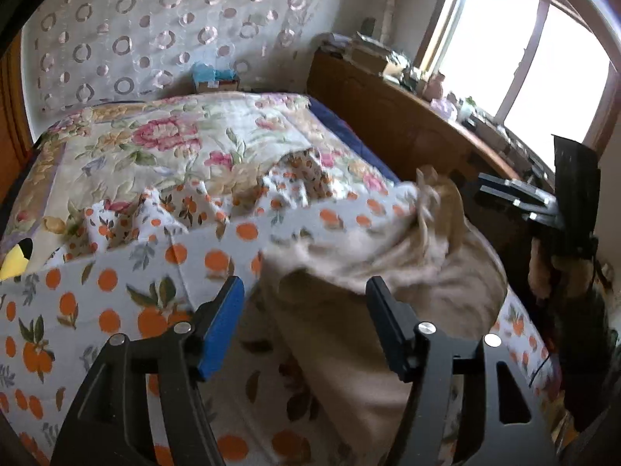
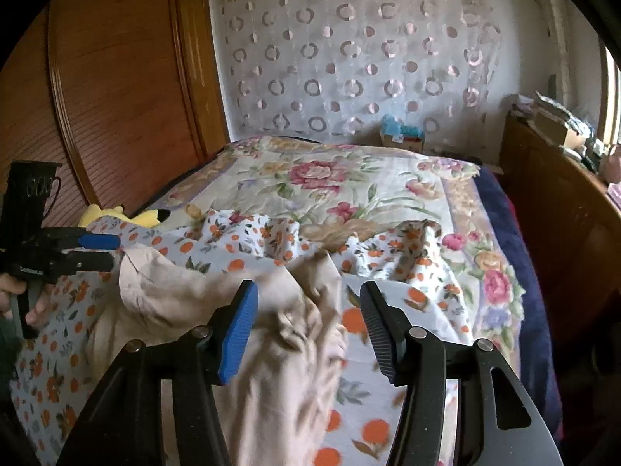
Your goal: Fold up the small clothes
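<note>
Left wrist view: my left gripper (image 1: 304,306) stands spread, pinching nothing, over the beige garment (image 1: 388,272) lying crumpled on the orange-print sheet (image 1: 116,283). Right wrist view: my right gripper (image 2: 308,318) is likewise spread and empty above the garment (image 2: 217,299), near edge of the bed (image 2: 349,178).

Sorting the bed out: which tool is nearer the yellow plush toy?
Left. The left tool sits just beside the yellow plush toy; the right tool is farther across the beige garment.
</note>
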A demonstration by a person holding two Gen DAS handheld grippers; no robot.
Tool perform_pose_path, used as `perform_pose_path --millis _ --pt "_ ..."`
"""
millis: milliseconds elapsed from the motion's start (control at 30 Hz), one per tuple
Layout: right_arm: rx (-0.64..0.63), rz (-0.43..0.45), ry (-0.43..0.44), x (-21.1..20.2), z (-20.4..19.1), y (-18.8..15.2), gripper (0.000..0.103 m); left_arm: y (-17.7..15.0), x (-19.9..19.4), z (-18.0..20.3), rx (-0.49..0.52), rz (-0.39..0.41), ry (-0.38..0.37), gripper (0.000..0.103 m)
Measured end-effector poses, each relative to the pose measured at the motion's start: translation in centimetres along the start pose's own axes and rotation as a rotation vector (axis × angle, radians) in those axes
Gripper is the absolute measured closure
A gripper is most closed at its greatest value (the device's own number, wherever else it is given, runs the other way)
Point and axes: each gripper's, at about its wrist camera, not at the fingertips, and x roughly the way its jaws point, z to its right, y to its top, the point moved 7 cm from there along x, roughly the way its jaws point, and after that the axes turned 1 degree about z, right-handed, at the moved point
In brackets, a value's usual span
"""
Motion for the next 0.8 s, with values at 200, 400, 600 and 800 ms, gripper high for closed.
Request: perform_pose_path --millis 200,400,600,800 --pt "-0.04 -0.081 0.005 0.8 -0.2 -2.7 0.044 -2.6 2.2 0.4 0.065 -0.091 0.014 0.037" --pt "-0.044 -0.112 0.062 3.3 -1.7 -1.2 0.056 -1.5 3.8 0.3 0.069 -0.096 0.032 0.037" --pt "-0.083 -0.137 0.116 5.6 -1.4 0.1 0.096 0.2 4.5 -0.6 0.068 -0.072 0.051 0.037" --pt "0.06 -0.031 0.023 4.7 3.1 0.4 0.097 0.8 4.1 -2.2 0.024 -0.032 0.087 0.037"
